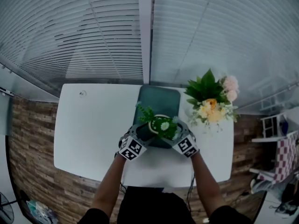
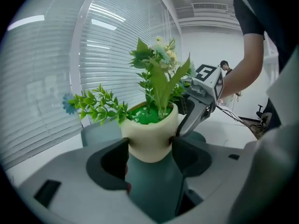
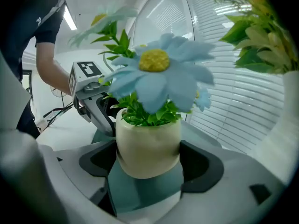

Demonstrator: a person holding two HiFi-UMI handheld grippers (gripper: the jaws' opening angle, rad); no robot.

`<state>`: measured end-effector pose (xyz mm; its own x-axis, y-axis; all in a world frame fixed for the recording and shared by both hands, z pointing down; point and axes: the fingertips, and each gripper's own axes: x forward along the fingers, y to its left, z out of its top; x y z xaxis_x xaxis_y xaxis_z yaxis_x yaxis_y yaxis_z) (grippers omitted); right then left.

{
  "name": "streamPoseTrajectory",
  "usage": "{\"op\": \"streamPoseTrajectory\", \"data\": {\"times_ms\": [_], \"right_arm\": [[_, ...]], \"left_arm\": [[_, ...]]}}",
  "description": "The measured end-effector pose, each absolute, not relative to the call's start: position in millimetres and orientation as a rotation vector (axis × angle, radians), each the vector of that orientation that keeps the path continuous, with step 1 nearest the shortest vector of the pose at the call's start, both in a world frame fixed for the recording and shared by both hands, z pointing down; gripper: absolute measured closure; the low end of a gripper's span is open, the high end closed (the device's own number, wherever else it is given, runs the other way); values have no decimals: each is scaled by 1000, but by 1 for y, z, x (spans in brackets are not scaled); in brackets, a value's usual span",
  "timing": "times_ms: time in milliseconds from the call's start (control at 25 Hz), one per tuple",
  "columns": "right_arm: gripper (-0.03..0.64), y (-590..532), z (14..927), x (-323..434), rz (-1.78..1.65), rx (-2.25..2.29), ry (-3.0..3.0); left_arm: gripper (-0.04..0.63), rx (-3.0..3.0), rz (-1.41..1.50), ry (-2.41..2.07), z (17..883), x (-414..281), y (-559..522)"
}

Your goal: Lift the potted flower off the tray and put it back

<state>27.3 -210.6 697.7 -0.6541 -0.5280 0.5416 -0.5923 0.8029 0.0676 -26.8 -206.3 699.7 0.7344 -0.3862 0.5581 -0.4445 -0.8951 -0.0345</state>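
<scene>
Hard to tell if the potted flower [image 1: 161, 125] is touching the tray [image 1: 159, 99], since its base is getting covered from above. The left gripper [image 2: 149, 149] and right gripper [image 3: 147, 157] are both pinching its pot over the tray's near end. A bouquet [image 1: 211, 100] is sitting right of the tray.

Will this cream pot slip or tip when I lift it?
Likely top-heavy: the blue flower and leaves stand well above the small cream pot, so it may tip. Its rounded, smooth-looking wall could slide in the left gripper and right gripper.
</scene>
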Motion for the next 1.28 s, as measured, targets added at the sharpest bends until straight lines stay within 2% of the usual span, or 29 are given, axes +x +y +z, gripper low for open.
{"op": "streamPoseTrajectory", "data": {"times_ms": [1280], "right_arm": [[219, -221, 729, 31, 287, 841, -2399]], "left_arm": [[310, 2818, 921, -633, 726, -22, -217]]}}
